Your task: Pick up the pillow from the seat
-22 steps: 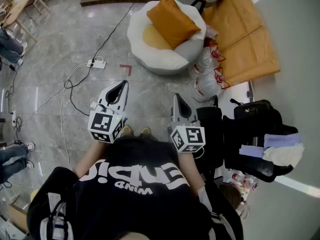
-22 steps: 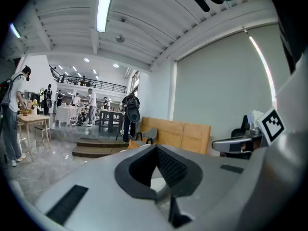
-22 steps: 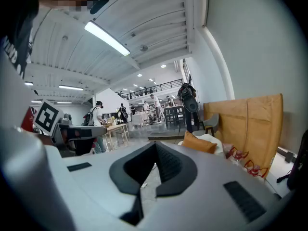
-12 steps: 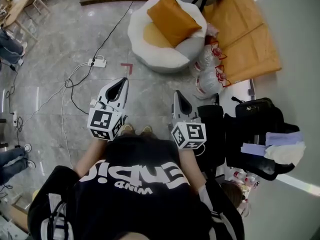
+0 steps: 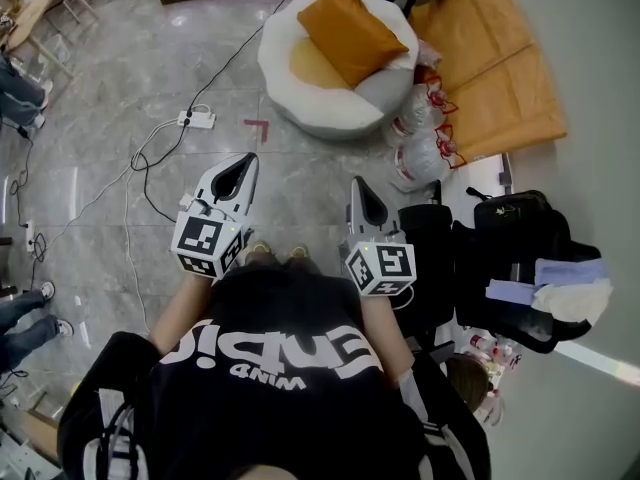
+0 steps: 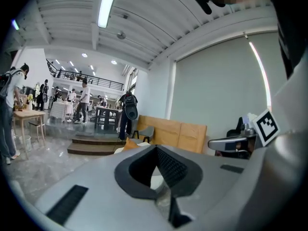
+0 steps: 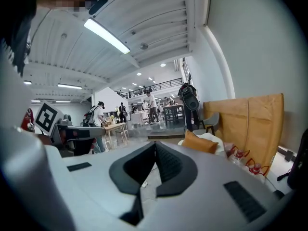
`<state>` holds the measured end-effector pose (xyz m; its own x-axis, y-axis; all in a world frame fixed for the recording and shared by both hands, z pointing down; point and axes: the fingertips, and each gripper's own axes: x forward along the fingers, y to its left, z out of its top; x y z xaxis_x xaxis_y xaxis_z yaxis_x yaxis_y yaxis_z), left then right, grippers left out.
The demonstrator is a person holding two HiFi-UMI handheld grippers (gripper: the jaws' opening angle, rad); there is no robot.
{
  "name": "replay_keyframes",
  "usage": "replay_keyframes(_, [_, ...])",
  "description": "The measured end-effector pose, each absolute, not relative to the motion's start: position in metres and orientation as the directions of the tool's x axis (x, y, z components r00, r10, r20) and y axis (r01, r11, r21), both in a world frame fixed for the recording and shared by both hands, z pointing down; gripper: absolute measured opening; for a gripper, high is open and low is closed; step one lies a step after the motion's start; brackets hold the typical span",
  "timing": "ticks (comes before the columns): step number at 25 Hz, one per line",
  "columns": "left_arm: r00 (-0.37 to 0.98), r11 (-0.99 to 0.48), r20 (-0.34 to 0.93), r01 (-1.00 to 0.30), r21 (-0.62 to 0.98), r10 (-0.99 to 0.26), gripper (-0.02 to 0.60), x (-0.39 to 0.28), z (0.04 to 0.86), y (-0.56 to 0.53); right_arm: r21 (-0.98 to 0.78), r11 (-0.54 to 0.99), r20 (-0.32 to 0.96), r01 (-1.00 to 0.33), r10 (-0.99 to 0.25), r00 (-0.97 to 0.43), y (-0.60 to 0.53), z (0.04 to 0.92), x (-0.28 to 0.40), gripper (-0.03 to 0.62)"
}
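Observation:
An orange pillow [image 5: 355, 33] leans on a round white seat [image 5: 300, 98] at the top of the head view, well ahead of both grippers. The right gripper view shows the pillow [image 7: 204, 142] small and far off; the left gripper view catches only its orange tip [image 6: 129, 145]. My left gripper [image 5: 243, 162] is held in front of the person's chest, jaws shut and empty. My right gripper [image 5: 361, 188] is beside it, also shut with nothing between its jaws. Both point toward the seat.
A white power strip [image 5: 196, 119] and black cables [image 5: 150, 168] lie on the grey marble floor left of the seat. Clear bags with red handles [image 5: 420, 138] sit right of it. A black chair with bags [image 5: 515, 268] stands at the right, orange panels [image 5: 500, 58] behind.
The seat and pillow have slid slightly up in the head view. Both grippers keep their places in front of the person, still shut.

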<state>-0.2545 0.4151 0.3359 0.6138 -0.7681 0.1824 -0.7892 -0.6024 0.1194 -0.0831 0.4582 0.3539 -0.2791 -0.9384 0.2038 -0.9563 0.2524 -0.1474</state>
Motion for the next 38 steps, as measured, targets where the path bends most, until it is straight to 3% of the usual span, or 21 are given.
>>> replay_keyframes(11, [0.656,-0.641,0.183,-0.755,0.142,-0.732,0.008,-0.26,0.347,0.399,-0.134,0.231,0.228,-0.964,-0.939,-0.257,0.457,0.363,-0.092,0.021])
replay_keyframes(38, [0.645,-0.632,0.213,-0.763,0.136,-0.734,0.008,-0.199,0.347,0.237,-0.158,0.27,0.218,-0.95,-0.929,-0.3,0.286,0.362,-0.031,0.021])
